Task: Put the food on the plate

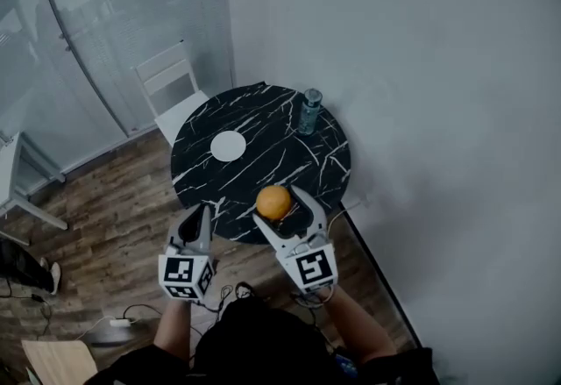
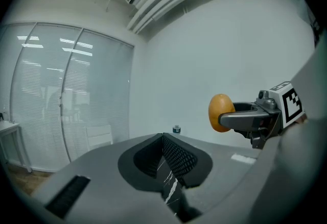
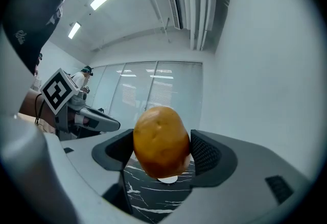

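A yellow-brown potato [image 1: 273, 201] [image 3: 161, 141] [image 2: 219, 112] is held in the air above the near edge of the round black marble table [image 1: 289, 168], with my right gripper [image 1: 282, 202] [image 3: 162, 155] shut on it. A small white plate [image 1: 228, 146] [image 3: 167, 180] lies on the left half of the table, bare. My left gripper [image 1: 201, 218] [image 2: 164, 159] hovers beside the table's near-left edge, its jaws closed together with nothing between them.
A clear bottle with a dark cap [image 1: 308, 110] [image 2: 176, 129] stands at the table's far right. A white chair [image 1: 174, 85] sits behind the table by a glass partition. Cables [image 1: 123, 320] lie on the wooden floor near my feet. A white wall runs along the right.
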Demonstrator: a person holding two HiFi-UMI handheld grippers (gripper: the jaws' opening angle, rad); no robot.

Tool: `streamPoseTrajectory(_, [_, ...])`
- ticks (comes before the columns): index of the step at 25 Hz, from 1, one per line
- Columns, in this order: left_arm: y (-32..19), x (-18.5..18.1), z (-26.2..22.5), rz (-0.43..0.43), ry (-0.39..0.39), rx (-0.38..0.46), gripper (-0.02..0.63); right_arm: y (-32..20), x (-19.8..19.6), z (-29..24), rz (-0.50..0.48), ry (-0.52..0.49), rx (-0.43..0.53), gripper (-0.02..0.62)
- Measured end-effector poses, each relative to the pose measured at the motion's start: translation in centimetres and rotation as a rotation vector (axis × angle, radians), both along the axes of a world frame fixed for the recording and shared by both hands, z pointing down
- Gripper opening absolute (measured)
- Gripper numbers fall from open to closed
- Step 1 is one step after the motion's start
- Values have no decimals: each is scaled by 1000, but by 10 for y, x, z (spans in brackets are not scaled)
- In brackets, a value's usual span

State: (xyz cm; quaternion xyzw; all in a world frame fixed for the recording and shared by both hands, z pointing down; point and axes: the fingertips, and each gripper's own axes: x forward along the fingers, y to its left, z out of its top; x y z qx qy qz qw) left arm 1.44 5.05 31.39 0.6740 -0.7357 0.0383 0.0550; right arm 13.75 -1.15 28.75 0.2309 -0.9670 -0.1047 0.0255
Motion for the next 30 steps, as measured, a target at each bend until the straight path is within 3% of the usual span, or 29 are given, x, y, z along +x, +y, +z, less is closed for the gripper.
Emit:
streamPoseTrajectory(11, [-19,-53,5,43,32,12,0,-36,-37,2,6,101,15,336])
streamPoseTrajectory(22, [-77,-78,47,23,42,-70,0,-99,-71,33,-55,131,-22,336])
streamPoseTrajectory(30, [-139,-94,73,-25,44,-161,0,-169,-104,40,-174,128,-76,336])
